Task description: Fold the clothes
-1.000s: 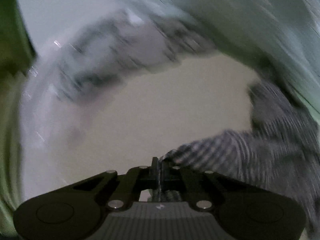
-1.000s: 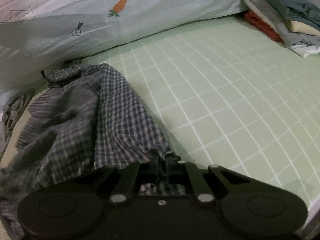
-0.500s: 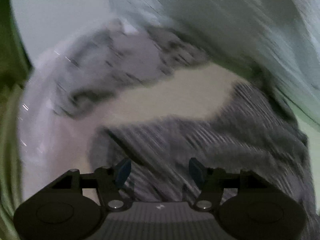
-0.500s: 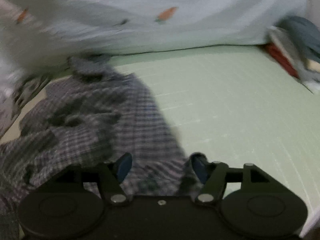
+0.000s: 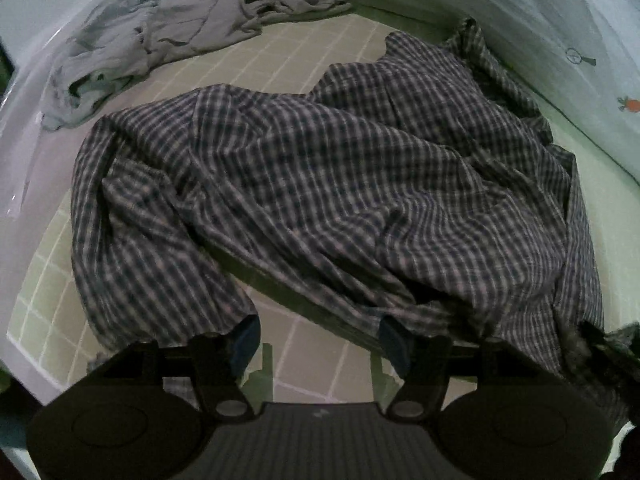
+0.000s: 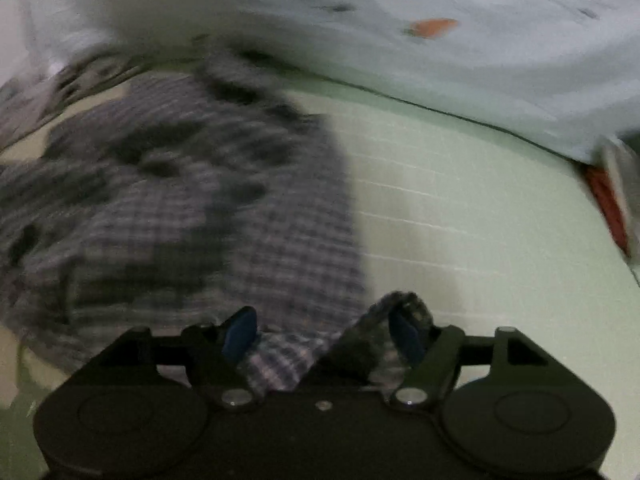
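Observation:
A dark checked shirt (image 5: 320, 184) lies spread and rumpled on the green grid-patterned bed sheet (image 5: 304, 340). My left gripper (image 5: 318, 340) is open at its near hem, the blue pads either side of bare sheet, cloth edges brushing both fingers. In the blurred right wrist view the same checked shirt (image 6: 192, 208) fills the left half. My right gripper (image 6: 324, 330) is open, with a fold of the shirt's edge lying loose between the fingers and draped over the right fingertip (image 6: 404, 332).
A crumpled grey garment (image 5: 168, 32) lies at the far left of the bed. A pale blue quilt with carrot prints (image 6: 400, 20) runs along the back. A stack of folded clothes (image 6: 612, 200) sits at the right edge. Green sheet (image 6: 480, 216) lies open right of the shirt.
Both grippers were shut on the shirt's edge a second ago; both have opened and let it drop onto the bed. The shirt now lies spread out.

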### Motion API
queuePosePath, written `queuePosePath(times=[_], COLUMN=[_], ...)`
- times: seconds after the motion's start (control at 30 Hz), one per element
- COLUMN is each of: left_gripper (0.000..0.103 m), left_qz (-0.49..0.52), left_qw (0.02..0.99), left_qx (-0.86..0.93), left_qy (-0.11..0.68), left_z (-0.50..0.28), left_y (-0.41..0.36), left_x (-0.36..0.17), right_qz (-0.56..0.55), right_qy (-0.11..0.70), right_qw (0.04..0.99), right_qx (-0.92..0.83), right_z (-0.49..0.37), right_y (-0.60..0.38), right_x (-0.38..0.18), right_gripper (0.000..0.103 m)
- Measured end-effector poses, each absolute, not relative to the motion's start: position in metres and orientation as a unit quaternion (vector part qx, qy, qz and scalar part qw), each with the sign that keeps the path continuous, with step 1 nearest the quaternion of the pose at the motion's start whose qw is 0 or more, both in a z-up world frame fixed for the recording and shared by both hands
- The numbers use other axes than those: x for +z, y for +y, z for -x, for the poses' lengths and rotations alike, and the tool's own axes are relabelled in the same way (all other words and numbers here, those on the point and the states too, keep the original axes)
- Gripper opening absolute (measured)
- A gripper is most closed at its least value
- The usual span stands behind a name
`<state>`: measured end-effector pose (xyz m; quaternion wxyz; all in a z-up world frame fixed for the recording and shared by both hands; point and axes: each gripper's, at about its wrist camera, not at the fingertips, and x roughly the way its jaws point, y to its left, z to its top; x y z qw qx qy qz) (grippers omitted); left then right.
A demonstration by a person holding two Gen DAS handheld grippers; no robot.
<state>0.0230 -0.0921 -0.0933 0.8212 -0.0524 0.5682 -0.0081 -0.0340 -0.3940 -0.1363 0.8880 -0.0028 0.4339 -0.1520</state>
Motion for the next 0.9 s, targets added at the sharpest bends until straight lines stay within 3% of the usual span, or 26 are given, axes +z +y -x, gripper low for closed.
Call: queuePosePath(times=[0.17, 0.33, 0.4, 0.9], left_gripper=[0.067, 0.067, 0.068, 0.068], left_qz=[0.059, 0.062, 0.063, 0.072], left_qw=[0.816, 0.811, 0.809, 0.807], left_qx=[0.002, 0.002, 0.002, -0.013], left_qy=[0.576, 0.582, 0.584, 0.586], left_z=[-0.018, -0.017, -0.016, -0.014], left_y=[-0.097, -0.102, -0.104, -0.147], left_x=[-0.097, -0.101, -0.103, -0.103], right_qz=[-0.124, -0.180, -0.171, -0.040], right_qy=[0.438, 0.408, 0.397, 0.451], right_qw=[0.849, 0.850, 0.863, 0.890], right_qx=[-0.270, -0.279, -0.263, -0.063], right_z=[0.063, 0.092, 0.095, 0.029], right_y=[-0.476, -0.501, -0.493, -0.457], right_x=[-0.134, -0.116, -0.110, -0.146], right_gripper=[0.075, 0.079, 0.085, 0.085])
